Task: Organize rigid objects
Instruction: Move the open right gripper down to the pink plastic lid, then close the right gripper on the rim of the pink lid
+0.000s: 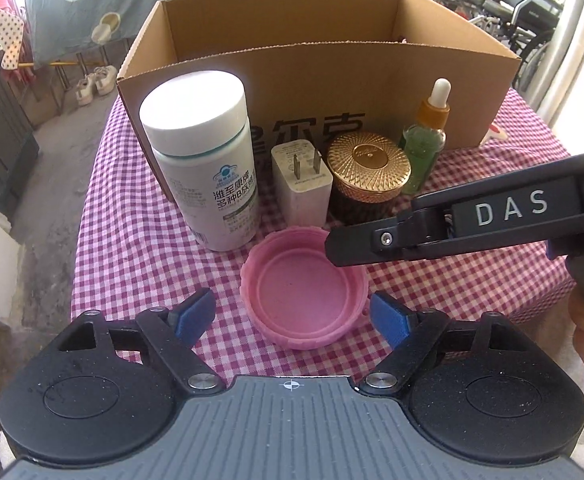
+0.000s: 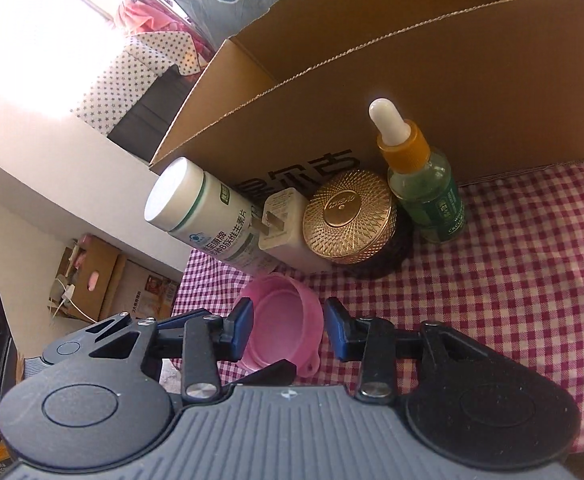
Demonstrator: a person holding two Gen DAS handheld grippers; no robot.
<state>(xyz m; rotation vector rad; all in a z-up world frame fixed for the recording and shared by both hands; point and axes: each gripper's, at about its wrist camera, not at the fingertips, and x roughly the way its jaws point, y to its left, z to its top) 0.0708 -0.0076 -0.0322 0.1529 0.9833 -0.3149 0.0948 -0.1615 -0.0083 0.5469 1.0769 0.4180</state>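
Observation:
A pink lid (image 1: pixel 304 300) lies open side up on the checked tablecloth (image 1: pixel 139 264). My left gripper (image 1: pixel 292 314) is open, its blue pads on either side of the lid's near rim. My right gripper (image 2: pixel 287 326) is open, with the pink lid (image 2: pixel 281 324) between its pads; its finger reaches in from the right in the left wrist view (image 1: pixel 372 240), over the lid's far rim. Behind stand a white pill bottle (image 1: pixel 203 160), a white plug adapter (image 1: pixel 302 188), a gold-lidded jar (image 1: pixel 368 172) and a green dropper bottle (image 1: pixel 426 144).
An open cardboard box (image 1: pixel 316 52) stands behind the row of objects, also in the right wrist view (image 2: pixel 412 80). The table's left edge drops to a grey floor with shoes (image 1: pixel 93 82). Wheelchairs (image 1: pixel 504 12) stand at the far right.

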